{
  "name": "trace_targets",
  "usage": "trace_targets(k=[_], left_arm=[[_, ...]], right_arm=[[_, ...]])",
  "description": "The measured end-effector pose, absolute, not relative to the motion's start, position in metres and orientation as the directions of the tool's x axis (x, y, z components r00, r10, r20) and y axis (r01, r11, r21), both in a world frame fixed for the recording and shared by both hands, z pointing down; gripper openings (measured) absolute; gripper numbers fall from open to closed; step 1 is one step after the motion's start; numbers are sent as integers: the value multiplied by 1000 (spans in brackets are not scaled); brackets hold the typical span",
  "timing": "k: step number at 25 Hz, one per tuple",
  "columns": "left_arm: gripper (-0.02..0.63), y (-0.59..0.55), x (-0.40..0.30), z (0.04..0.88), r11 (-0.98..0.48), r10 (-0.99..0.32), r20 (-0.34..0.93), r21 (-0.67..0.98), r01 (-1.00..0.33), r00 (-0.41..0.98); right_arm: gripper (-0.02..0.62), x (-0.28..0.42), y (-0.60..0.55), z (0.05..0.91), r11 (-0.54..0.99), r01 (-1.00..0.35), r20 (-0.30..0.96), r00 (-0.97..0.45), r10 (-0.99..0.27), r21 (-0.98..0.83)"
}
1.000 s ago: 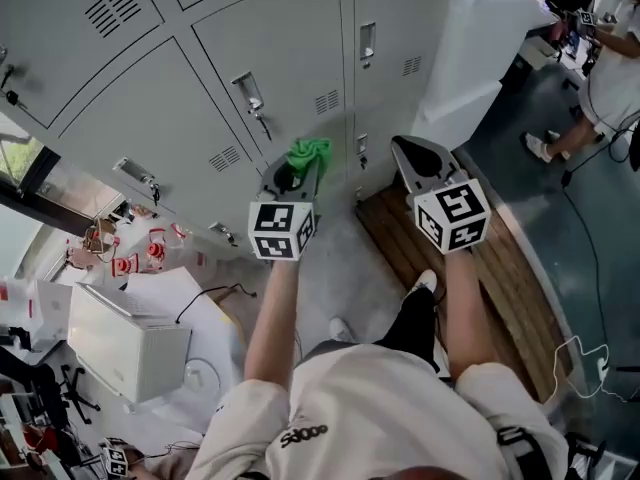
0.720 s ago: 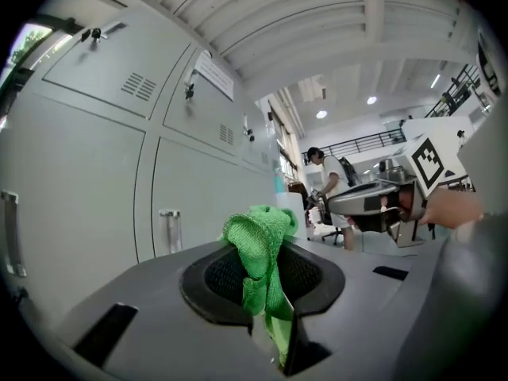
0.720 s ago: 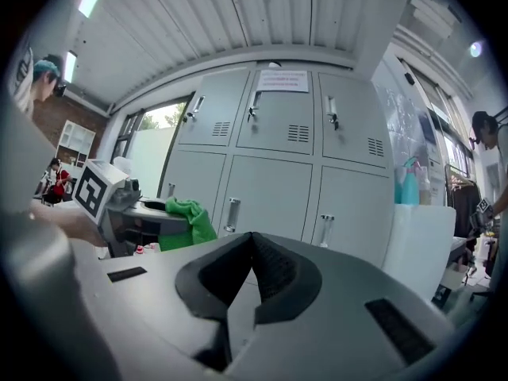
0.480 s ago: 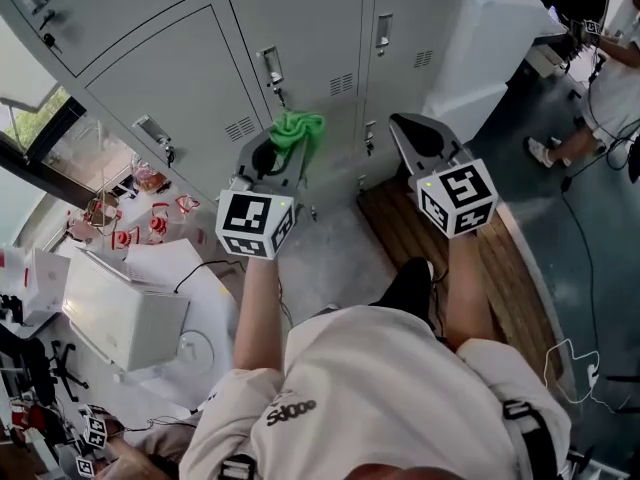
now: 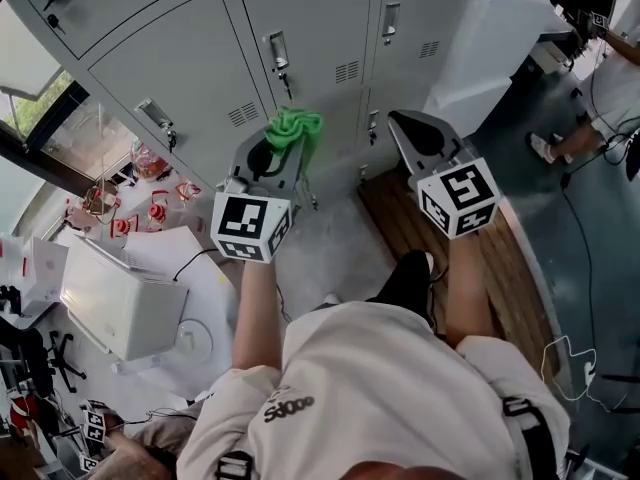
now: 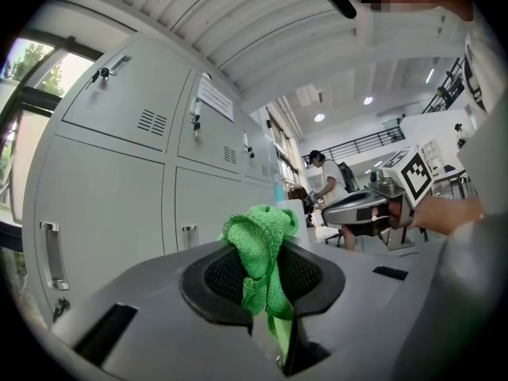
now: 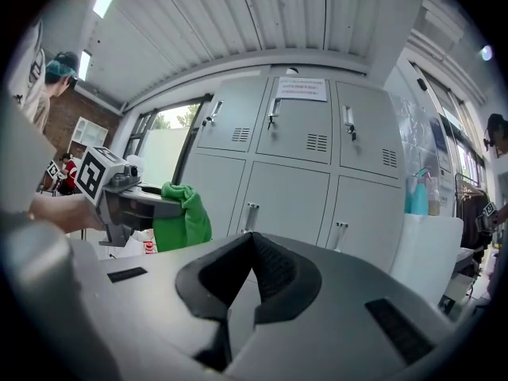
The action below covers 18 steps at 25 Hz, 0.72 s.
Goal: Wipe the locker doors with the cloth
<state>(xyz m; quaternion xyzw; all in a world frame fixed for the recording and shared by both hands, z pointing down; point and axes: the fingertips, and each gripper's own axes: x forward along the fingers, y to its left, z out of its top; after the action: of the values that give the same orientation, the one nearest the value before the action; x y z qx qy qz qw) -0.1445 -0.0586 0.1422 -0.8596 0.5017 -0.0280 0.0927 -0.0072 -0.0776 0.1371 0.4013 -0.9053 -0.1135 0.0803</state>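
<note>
A bright green cloth (image 5: 293,128) (image 6: 262,256) is pinched in my left gripper (image 5: 278,146) (image 6: 266,280), whose jaws are shut on it; the cloth bunches above the jaw tips and hangs a little below. It is held just in front of the grey locker doors (image 5: 300,28) (image 6: 119,205), apart from them. My right gripper (image 5: 415,133) (image 7: 250,280) is shut with nothing between its jaws and points at the lower lockers (image 7: 286,189). The cloth in the left gripper also shows in the right gripper view (image 7: 181,217).
Locker handles (image 5: 276,50) stick out from the doors. A white cabinet (image 5: 490,48) with a blue spray bottle (image 7: 418,193) stands right of the lockers. A wooden floor strip (image 5: 510,268), a white box (image 5: 125,313), floor clutter and another person (image 5: 600,78) lie around.
My left gripper with the cloth has risen a little toward the locker doors as the view shifted. The right gripper has kept its place.
</note>
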Motion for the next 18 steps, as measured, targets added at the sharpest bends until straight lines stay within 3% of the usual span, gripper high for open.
trace_targets(k=[18], left_arm=[[91,-52,-147,149,-487,-865,-29,-199,-850,502]], right_arm=[[8,-15,-70,139,653,-705,65,-664,-745,276]])
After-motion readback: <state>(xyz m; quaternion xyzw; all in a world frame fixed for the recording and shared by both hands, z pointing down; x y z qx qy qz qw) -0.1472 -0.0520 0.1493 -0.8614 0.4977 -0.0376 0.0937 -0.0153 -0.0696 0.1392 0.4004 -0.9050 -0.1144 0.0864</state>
